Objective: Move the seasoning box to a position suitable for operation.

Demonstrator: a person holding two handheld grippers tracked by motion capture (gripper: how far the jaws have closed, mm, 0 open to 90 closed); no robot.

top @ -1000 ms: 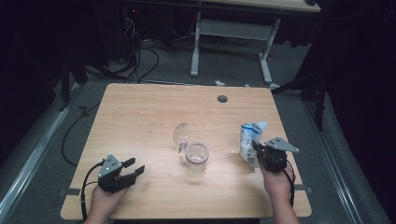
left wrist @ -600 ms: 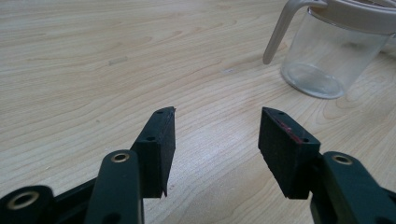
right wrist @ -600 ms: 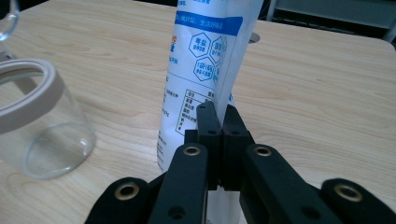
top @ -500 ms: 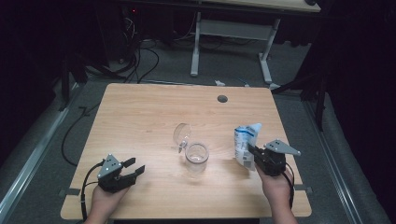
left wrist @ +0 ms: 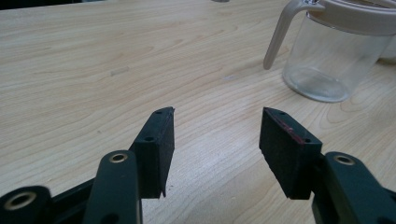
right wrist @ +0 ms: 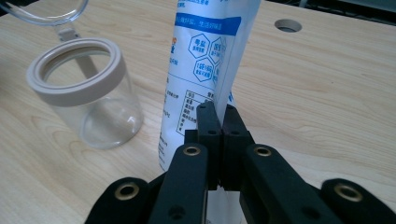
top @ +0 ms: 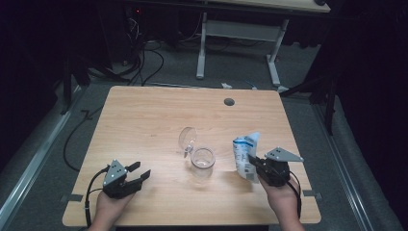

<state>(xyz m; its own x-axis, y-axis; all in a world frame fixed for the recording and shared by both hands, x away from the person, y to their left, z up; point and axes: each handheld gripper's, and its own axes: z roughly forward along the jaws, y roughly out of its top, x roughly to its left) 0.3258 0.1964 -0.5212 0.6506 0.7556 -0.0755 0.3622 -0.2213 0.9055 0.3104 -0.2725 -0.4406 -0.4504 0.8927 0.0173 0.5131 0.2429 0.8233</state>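
Right gripper view: empty clear jar [right wrist: 88, 100] beside pinched pouch [right wrist: 205, 70].

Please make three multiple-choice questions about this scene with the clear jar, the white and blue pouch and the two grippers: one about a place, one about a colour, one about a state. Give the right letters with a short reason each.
1. Where does the pouch stand, seen from the person's side?
A. right of the jar
B. left of the jar
C. inside the jar

2. What colour is the ring around the mouth of the jar?
A. red
B. beige
C. black

3. How is the left gripper?
A. shut on the pouch
B. shut on the jar
C. open, holding nothing

Answers:
1. A: in the high view the pouch is to the right of the jar, pinched by the right gripper.
2. B: the right gripper view shows a beige ring on clear glass.
3. C: the left gripper view shows its jaws apart with bare table between them.
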